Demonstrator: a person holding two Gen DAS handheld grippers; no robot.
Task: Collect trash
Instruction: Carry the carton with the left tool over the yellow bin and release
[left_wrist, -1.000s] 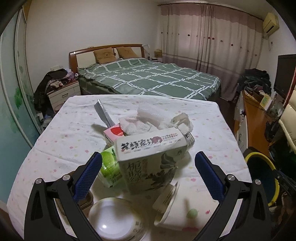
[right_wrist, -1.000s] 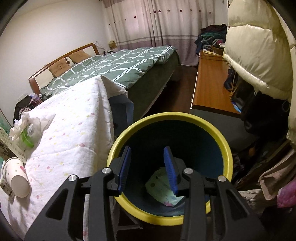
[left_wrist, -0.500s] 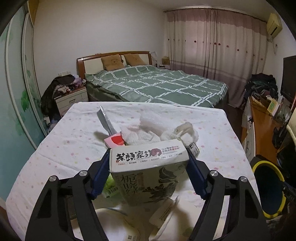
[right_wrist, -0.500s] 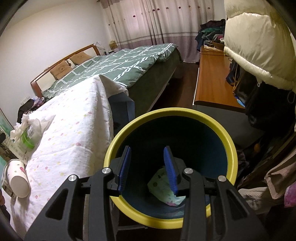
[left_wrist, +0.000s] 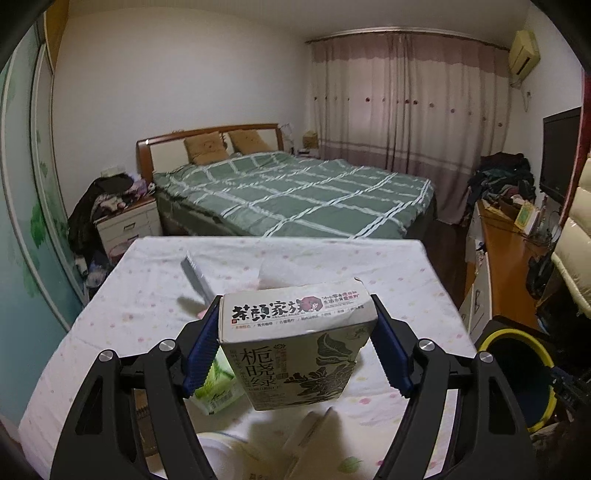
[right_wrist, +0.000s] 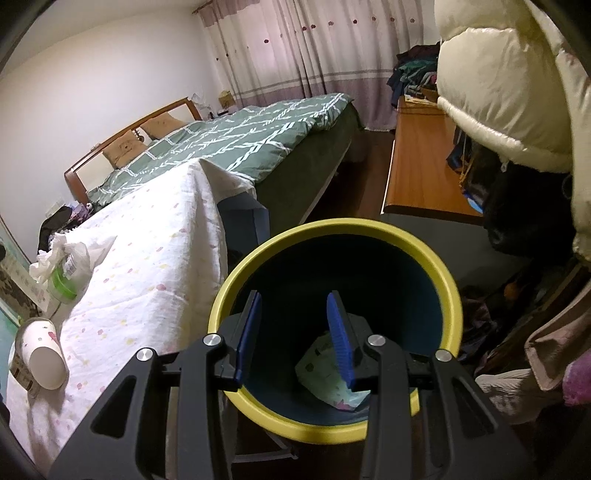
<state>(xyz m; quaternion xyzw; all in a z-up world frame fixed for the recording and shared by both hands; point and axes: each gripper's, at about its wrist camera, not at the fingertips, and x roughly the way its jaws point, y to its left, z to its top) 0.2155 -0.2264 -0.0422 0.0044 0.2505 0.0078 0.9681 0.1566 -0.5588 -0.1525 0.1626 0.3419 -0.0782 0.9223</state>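
Note:
My left gripper is shut on a grey printed tea carton, its blue pads pressing both sides. It holds the carton tilted above the white dotted tablecloth. A green packet lies under it on the left. My right gripper hangs open over the yellow-rimmed dark bin, nothing between its fingers. A crumpled wrapper lies at the bin's bottom. The same bin shows at the right of the left wrist view, beside the table.
On the table lie a tipped paper cup, crumpled tissue with a green-capped item, a silver strip and a white bowl. A green bed stands beyond. A wooden desk and a white puffy coat flank the bin.
The left gripper's jaws closed on the tea carton and lifted it off the table, so the other trash dropped lower in view. The right gripper stayed over the bin.

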